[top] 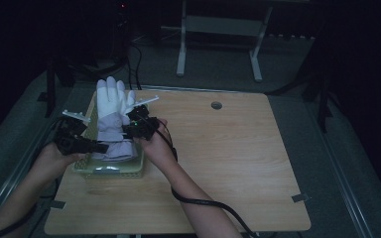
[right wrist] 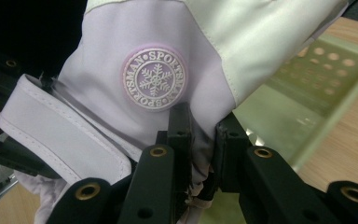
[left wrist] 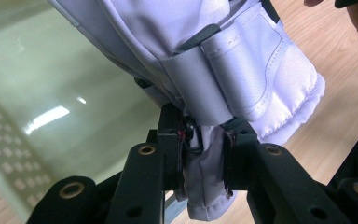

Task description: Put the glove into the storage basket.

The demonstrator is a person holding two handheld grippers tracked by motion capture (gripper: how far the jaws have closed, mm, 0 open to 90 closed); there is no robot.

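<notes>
So on the left side, the left gripper (top: 99,147) is clamped on the cuff end of the glove (top: 113,116). In the left gripper view the jaws are pinched onto a fold of the lilac fabric right under the grey wrist strap (left wrist: 200,84). The glove itself is held up over the pale green basket (top: 110,171) at the table's (top: 238,148) left edge, fingers pointing away from the person, cuff hanging toward the basket floor.

Moving right, the right gripper (top: 129,126) has the other side of the cuff, jaws closed on fabric just below the round snowflake badge (right wrist: 154,77).

Handling-wise I'd guess this is a padded ski glove: light, soft, floppy, and the shell looks a bit slick. Nothing fragile. A thin pinch of fabric could slide out, so the stitched cuff hem or the strap seems the safest spot to hold, since those are thicker and stiffer. The fingers will just droop if left unsupported.
</notes>
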